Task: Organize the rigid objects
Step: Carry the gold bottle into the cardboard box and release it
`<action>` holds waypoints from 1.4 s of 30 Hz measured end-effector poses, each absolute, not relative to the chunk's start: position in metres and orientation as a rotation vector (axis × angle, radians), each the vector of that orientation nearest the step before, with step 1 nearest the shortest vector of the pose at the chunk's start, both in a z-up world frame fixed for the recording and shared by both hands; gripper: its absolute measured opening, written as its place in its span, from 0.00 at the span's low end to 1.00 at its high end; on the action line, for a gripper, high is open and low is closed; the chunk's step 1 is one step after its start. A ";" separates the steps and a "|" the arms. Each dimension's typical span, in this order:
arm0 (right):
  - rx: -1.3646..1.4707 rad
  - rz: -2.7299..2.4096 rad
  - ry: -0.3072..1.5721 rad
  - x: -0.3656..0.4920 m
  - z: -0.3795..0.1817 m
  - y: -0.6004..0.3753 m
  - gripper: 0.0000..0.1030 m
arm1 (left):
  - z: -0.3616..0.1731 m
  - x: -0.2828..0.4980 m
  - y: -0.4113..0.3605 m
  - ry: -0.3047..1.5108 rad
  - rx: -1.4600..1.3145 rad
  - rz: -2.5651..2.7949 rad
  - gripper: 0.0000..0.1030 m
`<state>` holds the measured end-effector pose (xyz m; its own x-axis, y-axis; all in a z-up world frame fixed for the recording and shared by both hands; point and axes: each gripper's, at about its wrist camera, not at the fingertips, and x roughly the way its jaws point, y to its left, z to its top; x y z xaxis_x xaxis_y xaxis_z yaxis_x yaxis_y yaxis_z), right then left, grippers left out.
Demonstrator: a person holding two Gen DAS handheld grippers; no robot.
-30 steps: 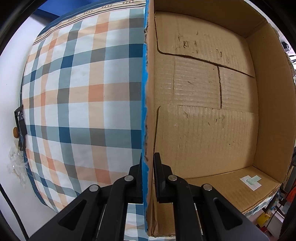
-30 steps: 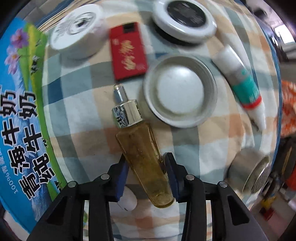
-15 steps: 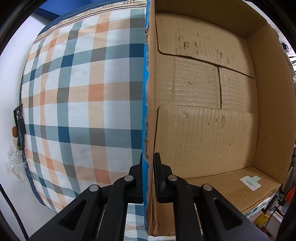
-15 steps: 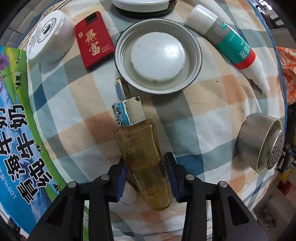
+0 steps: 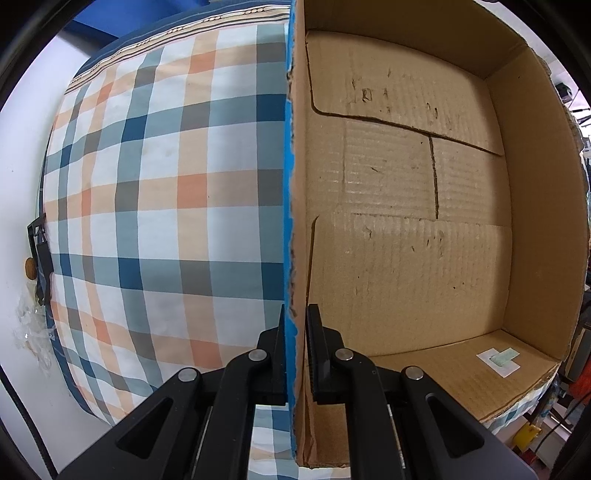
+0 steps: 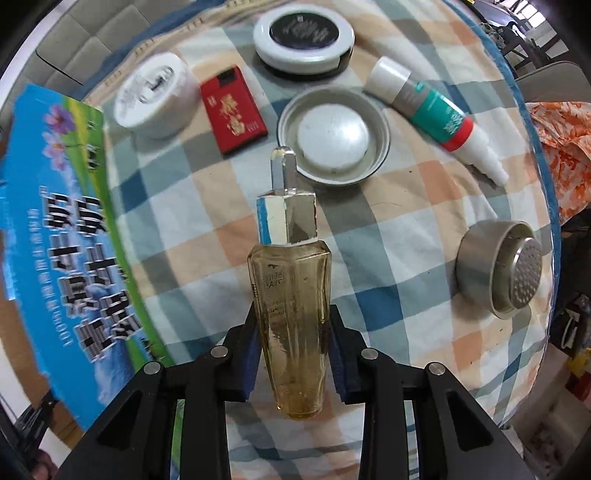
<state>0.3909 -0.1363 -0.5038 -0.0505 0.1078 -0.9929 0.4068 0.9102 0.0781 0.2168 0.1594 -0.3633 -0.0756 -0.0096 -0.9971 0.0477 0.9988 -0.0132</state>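
My right gripper [image 6: 292,343] is shut on an amber glass bottle [image 6: 290,295] with a silver cap, lifted off the checked cloth. Beyond it lie a red box [image 6: 233,109], a white jar [image 6: 155,95], a metal dish [image 6: 333,135] with a white puck, a round white-rimmed tin [image 6: 303,34], a green-and-white tube [image 6: 436,116] and a steel strainer cup [image 6: 500,262]. My left gripper [image 5: 295,345] is shut on the blue-edged wall [image 5: 290,206] of an open cardboard box [image 5: 406,236], which has nothing inside.
The printed blue-and-green outside of the box [image 6: 62,229] stands at the left in the right wrist view. The checked tablecloth [image 5: 155,206] covers the table left of the box. An orange patterned cloth [image 6: 561,147] lies off the table's right edge.
The right gripper has closed on the amber bottle and lifted it off the cloth; the table items have slid down and shrunk in view. The left gripper has held still on the box wall.
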 end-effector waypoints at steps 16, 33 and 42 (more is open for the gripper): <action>0.398 0.015 1.433 0.411 -0.351 -0.073 0.33 | -0.357 0.215 0.162 1.637 0.017 -0.062 0.05; 0.287 0.205 1.451 0.455 -0.336 0.029 0.33 | -0.352 0.218 0.171 1.633 -0.033 -0.075 0.04; 0.212 0.211 1.511 0.485 -0.370 0.060 0.33 | -0.353 0.225 0.185 1.637 -0.089 -0.084 0.04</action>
